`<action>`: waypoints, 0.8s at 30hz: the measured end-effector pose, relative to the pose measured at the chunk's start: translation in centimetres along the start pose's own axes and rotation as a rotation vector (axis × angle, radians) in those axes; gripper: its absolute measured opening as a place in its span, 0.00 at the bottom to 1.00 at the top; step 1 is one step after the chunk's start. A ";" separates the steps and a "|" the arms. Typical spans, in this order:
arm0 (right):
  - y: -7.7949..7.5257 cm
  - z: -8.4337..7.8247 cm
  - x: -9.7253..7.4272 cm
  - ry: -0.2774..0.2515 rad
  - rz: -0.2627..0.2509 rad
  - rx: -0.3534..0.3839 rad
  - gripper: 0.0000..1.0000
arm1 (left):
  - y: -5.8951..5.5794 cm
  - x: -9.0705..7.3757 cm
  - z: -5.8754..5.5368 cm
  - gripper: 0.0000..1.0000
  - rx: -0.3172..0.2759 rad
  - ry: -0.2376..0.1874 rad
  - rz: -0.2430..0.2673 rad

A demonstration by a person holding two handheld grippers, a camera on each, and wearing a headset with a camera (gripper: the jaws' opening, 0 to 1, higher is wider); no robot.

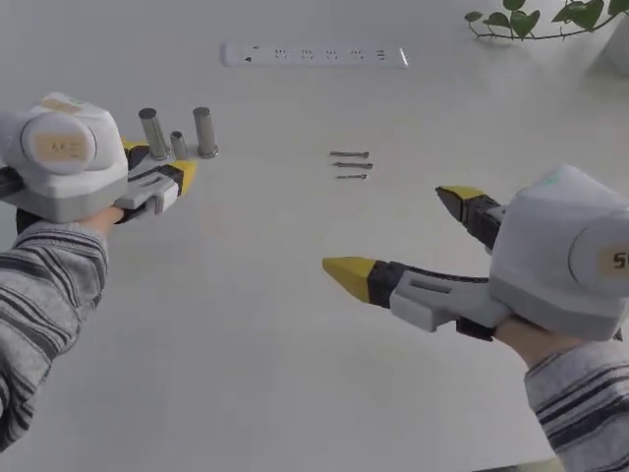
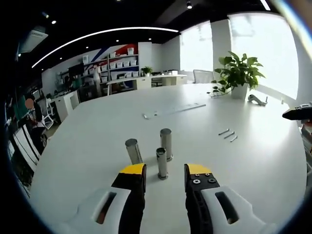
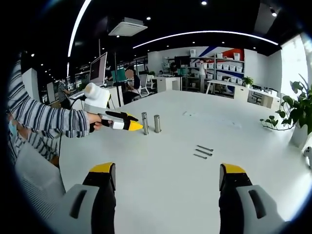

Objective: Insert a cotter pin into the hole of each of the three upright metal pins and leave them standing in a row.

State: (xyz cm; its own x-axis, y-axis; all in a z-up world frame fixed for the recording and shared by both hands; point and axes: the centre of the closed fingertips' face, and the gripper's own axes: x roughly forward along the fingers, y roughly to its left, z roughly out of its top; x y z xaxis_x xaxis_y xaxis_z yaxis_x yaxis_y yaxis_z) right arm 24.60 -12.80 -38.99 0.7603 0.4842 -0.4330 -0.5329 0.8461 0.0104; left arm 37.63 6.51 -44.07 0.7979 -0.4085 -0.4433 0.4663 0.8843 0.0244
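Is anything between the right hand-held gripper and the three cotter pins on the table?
Nothing visible. The right hand-held gripper, jaws open, faces the cotter pins across bare table. The metal pins and the left hand-held gripper are well off to the left.

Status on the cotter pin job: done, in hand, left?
Done: nothing; all three cotter pins lie loose on the table. In hand: left claw open, aimed at the shortest upright pin; right claw open, empty. Left: all three insertions.
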 end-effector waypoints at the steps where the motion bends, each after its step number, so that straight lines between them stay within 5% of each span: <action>1: 0.1 -0.1 0.1 0.003 0.003 -0.001 0.86 | 0.0 0.2 0.0 0.27 0.006 0.001 0.001; 13: 0.1 -1.3 0.5 0.033 0.005 0.036 0.86 | 0.4 2.7 -0.4 0.14 0.011 0.028 -0.014; 17: -0.1 -1.4 0.6 0.040 0.000 0.044 0.85 | 0.4 2.9 -1.0 0.06 0.015 0.063 -0.009; 24: -0.3 -1.9 0.9 0.055 -0.008 0.055 0.85 | 0.5 2.9 -0.8 0.05 0.013 0.054 -0.010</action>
State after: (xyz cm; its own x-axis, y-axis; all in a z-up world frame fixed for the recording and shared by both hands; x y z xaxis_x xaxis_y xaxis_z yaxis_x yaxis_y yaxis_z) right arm 24.72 -13.09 -41.11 0.7422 0.4656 -0.4820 -0.5042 0.8617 0.0560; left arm 39.86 5.95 -46.10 0.7714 -0.4041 -0.4915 0.4792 0.8771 0.0309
